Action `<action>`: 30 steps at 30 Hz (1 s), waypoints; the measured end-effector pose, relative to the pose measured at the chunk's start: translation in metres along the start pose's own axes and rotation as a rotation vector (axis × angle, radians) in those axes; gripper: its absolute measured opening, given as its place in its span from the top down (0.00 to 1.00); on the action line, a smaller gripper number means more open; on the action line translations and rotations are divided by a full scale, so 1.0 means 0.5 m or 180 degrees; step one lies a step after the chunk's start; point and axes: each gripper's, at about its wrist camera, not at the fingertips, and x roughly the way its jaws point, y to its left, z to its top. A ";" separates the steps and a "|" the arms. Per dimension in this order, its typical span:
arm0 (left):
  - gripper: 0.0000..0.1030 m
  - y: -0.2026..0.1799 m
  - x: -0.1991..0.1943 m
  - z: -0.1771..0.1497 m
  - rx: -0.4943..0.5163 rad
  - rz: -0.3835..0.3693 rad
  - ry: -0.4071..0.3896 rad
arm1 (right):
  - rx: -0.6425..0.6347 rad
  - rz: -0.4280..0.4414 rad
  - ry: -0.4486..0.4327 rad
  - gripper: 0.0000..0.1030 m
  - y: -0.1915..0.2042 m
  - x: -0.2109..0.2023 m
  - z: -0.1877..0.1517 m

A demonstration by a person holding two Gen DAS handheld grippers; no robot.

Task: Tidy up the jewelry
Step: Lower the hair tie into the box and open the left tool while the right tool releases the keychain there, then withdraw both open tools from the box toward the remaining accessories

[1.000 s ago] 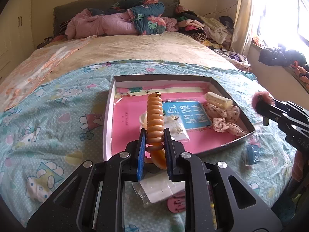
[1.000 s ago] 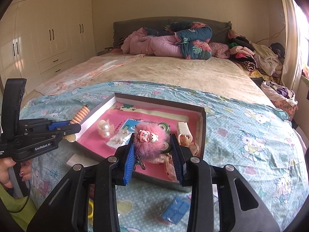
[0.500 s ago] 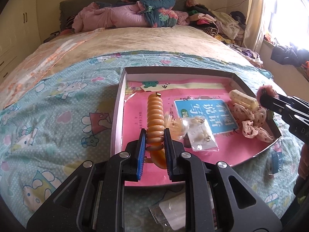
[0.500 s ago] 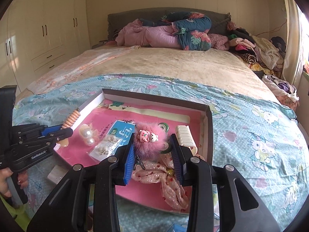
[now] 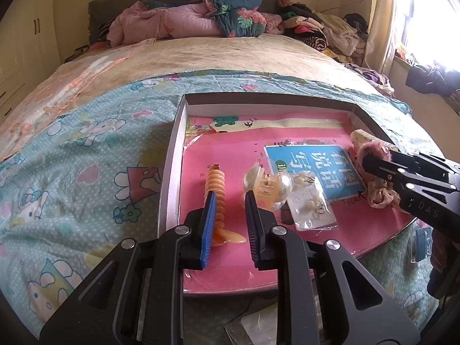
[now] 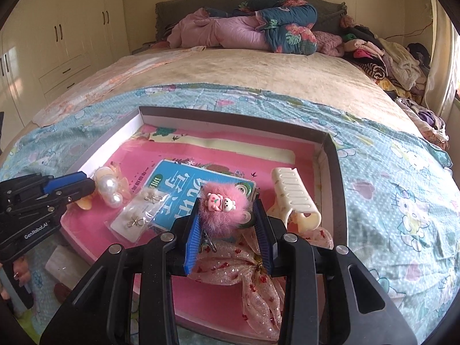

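Bed with blue cartoon-print sheet [image 5: 86,149]; on it a shallow grey-walled box [image 5: 169,172] lined pink; left gripper [image 5: 230,215] jaws apart, ribbed orange spiral hair clip [image 5: 217,192] lying on the lining beside its left finger; right gripper [image 6: 227,227] clamped on fluffy pink pom-pom clip [image 6: 221,210] above the box.

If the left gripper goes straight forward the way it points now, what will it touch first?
Probably the pink tray floor; the left gripper, jaws open, aims between the orange spiral clip and the clear pearl hair clip. Depth is unclear.
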 end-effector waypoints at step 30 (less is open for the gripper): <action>0.40 -0.034 -0.117 -0.004 0.0035 -0.0060 -0.0321 | 0.0275 -0.0123 -0.0336 0.22 -0.029 -0.145 -0.051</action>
